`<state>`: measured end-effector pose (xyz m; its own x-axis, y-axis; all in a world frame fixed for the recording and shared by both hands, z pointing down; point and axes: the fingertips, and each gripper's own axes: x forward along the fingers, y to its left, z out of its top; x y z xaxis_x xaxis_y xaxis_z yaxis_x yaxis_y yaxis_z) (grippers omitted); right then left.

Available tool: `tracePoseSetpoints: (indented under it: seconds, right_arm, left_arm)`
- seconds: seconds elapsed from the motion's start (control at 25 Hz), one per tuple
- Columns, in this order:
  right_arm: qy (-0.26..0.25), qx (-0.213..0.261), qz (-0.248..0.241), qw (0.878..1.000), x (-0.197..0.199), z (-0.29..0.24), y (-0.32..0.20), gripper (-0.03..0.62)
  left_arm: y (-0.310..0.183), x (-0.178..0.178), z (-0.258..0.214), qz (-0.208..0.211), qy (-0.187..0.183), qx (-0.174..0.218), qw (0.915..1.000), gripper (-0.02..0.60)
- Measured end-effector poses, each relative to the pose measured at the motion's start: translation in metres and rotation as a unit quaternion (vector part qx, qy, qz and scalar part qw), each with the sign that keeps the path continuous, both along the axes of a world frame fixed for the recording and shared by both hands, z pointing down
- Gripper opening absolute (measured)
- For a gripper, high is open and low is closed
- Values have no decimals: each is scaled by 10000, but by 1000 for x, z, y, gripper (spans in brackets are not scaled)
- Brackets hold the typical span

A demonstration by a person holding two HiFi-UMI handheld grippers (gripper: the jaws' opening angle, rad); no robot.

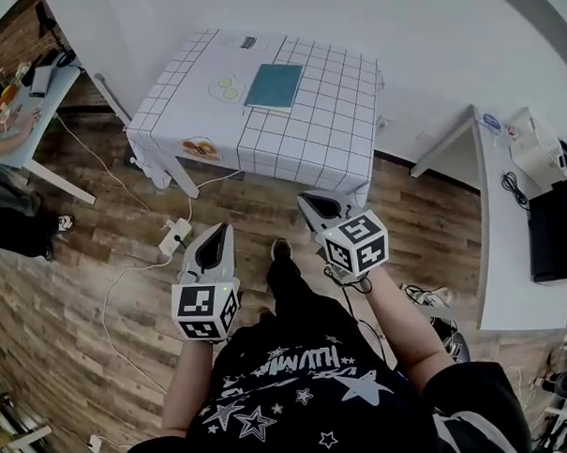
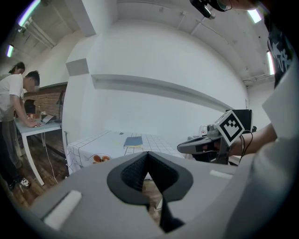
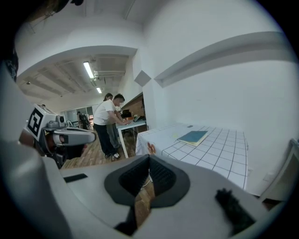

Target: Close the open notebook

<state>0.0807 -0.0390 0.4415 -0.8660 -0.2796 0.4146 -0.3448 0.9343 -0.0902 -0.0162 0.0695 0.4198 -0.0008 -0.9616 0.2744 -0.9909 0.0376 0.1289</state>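
The teal notebook [image 1: 274,86] lies flat, cover shut, toward the counter's [image 1: 341,139] twelve o'clock. The left hand-held gripper [image 1: 218,235] and right hand-held gripper [image 1: 308,203], at its six o'clock, are clenched on nothing.

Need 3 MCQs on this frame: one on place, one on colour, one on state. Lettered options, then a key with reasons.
1. Where does the flat rectangular notebook lie?
A. on the table with the white grid-patterned cloth
B. on the wooden floor
C. on the white side desk

2. What colour is the notebook's cover?
A. red
B. teal
C. yellow

3. How do the left gripper jaws stand?
A. wide apart
B. shut, nothing between them
C. shut on the notebook

Key:
1 A, it rests on the checked cloth.
2 B, the cover is teal in every view.
3 B, the jaws meet in the left gripper view, far from the notebook.
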Motion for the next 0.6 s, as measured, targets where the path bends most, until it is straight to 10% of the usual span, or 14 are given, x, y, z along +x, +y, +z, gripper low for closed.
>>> tracePoseSetpoints:
  seconds: [0.6]
  right_arm:
    - [49, -107, 82, 9999, 92, -75, 5, 15]
  left_arm:
    - [-5, 81, -74, -3, 86, -115, 9999, 9]
